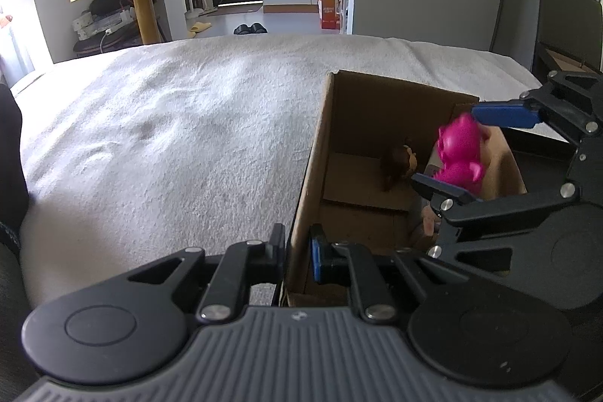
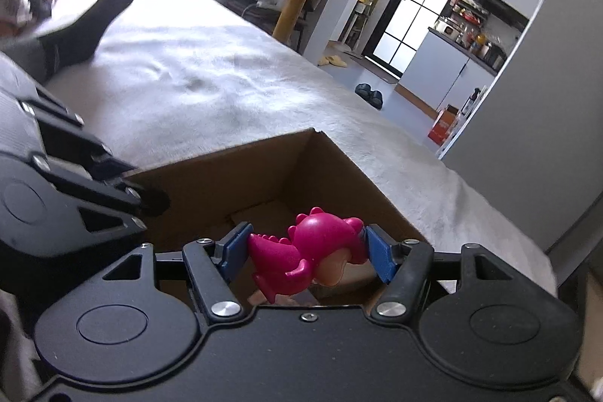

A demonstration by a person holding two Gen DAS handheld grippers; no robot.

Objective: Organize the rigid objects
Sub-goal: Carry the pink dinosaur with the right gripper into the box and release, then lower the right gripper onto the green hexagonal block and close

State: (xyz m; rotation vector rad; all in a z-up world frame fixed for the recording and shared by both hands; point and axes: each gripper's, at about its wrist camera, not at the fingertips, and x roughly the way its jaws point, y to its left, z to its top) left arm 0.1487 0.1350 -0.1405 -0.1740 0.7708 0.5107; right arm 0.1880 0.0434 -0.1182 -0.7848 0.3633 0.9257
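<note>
The white bed cover (image 1: pixel 158 138) lies wide and bare left of the cardboard box (image 1: pixel 312 168). The left gripper (image 1: pixel 297 251) pinches the box's near wall. Over the opening, the right gripper (image 2: pixel 305 251) clamps the pink dinosaur toy (image 2: pixel 312 251). A brown figure (image 1: pixel 399 164) lies inside.

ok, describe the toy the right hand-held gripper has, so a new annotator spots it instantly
Start at the white-covered bed and find the open cardboard box on it, whose wall the left hand-held gripper clamps. Above the box opening, the right hand-held gripper pinches a magenta toy dinosaur between blue pads. Its glossy pink body, back spikes and peach belly set it apart from the brown figure on the box floor.
</note>
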